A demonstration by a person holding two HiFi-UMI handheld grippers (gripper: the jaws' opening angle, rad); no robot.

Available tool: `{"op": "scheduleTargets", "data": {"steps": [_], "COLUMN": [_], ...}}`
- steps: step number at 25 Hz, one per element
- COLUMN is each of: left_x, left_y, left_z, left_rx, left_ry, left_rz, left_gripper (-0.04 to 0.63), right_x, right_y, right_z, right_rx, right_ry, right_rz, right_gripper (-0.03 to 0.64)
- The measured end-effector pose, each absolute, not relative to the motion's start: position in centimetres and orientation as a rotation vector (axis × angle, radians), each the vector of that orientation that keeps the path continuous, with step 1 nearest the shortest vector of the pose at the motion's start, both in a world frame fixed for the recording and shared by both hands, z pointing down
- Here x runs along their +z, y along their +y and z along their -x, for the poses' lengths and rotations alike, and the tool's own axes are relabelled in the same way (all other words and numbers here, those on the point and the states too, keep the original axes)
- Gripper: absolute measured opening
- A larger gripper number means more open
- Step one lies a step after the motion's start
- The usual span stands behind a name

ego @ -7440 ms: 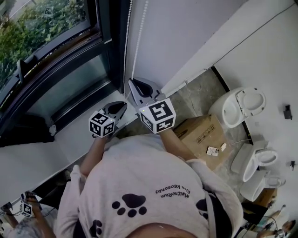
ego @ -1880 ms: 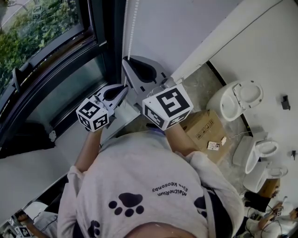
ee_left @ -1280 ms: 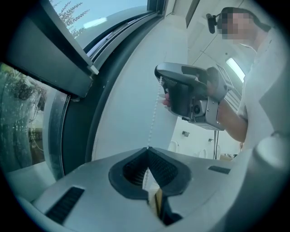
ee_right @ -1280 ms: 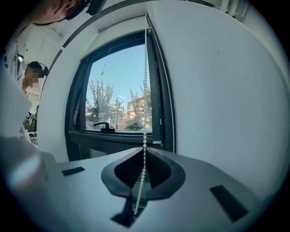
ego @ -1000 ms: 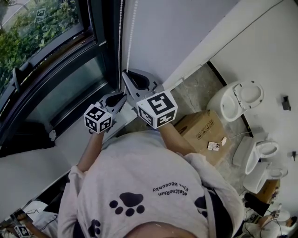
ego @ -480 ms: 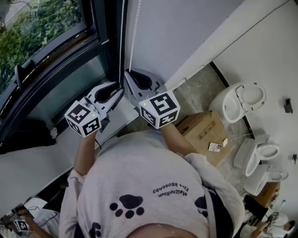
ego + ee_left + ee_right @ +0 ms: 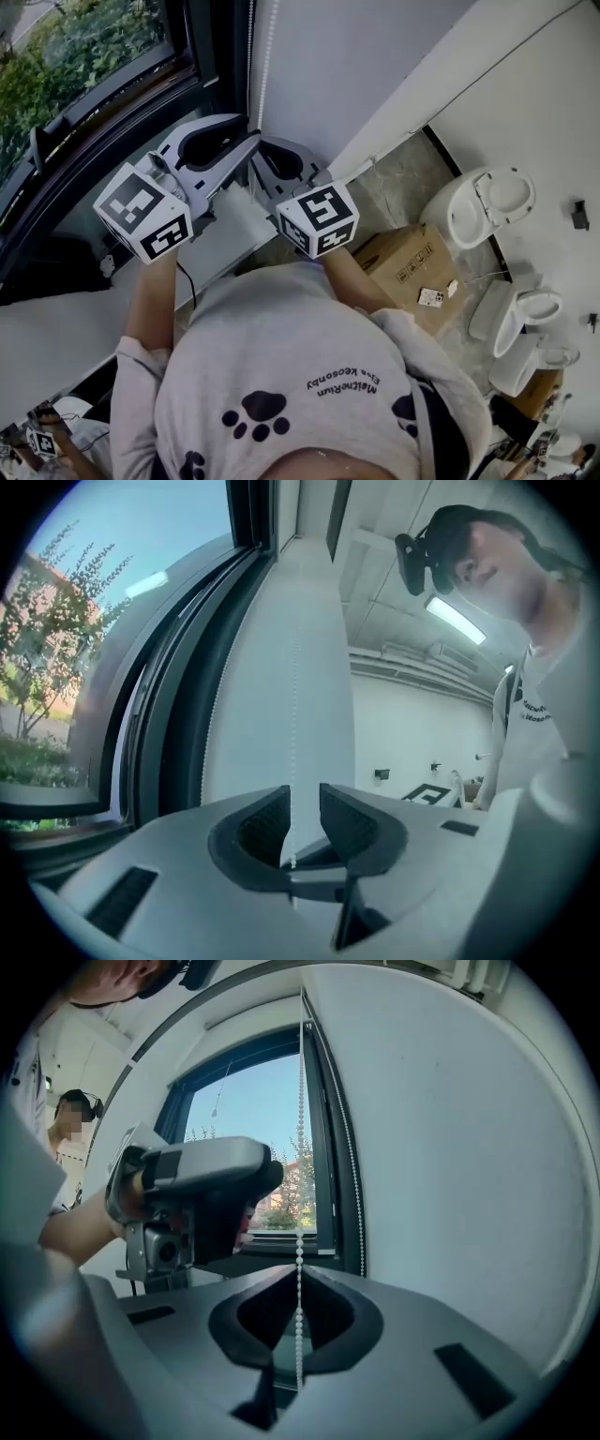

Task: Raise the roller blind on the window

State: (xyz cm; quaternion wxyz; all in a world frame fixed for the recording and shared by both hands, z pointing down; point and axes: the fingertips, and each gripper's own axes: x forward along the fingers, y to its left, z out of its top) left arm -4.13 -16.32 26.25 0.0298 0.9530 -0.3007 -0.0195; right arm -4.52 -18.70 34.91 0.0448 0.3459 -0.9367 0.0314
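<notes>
A white bead chain (image 7: 271, 42) hangs in two strands beside the dark window frame (image 7: 202, 56). My right gripper (image 7: 267, 155) is shut on one strand, and the beads (image 7: 299, 1241) run up out of its closed jaws (image 7: 299, 1274). My left gripper (image 7: 251, 142) sits higher, just left of the right one. Its jaws have just been opening, and they stand apart (image 7: 305, 799). A chain strand (image 7: 294, 714) runs through the gap without either pad pressing on it. The right gripper view shows the left gripper (image 7: 192, 1190) raised above the sill.
A white wall (image 7: 356, 66) lies right of the chain, and a pale sill (image 7: 66, 323) runs below the window. A cardboard box (image 7: 408, 267) and several toilets (image 7: 483, 211) stand on the floor at the right. Another person (image 7: 70, 1119) stands behind.
My left gripper has let go of the chain, opened, and risen well above the right one. The right gripper has stayed in place, shut on the chain.
</notes>
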Motion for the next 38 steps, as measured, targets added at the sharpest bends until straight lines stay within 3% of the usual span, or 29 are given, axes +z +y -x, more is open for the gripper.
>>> {"op": "scheduleTargets", "data": {"steps": [8,11,16,38], "left_x": [21.9,20.9,20.8,31.3], "left_y": [-18.3,-18.4,-18.3,-18.4], "left_z": [2.9,2.4,2.2,2.9], "left_rx": [-0.035,-0.066,-0.040,-0.025], "left_ry": [-0.962,-0.937,-0.940,-0.958], "left_rz": [-3.016,-3.037,-3.052,-2.893], "left_gripper": [0.101,0.023,0.014,0.012], "right_x": [35.0,34.9,34.9,45.4], "right_y": [-18.2,-18.0,-18.2,-17.8], "right_z": [4.8,4.9,4.7,4.3], "right_rx": [0.072,0.069,0.069,0.180], "right_ry": [-2.861,-2.863,-2.862,-2.734], "right_rz": [-1.049,-1.045,-1.048,-0.992], "right_gripper": [0.014,0.014,0.014,0.014]}}
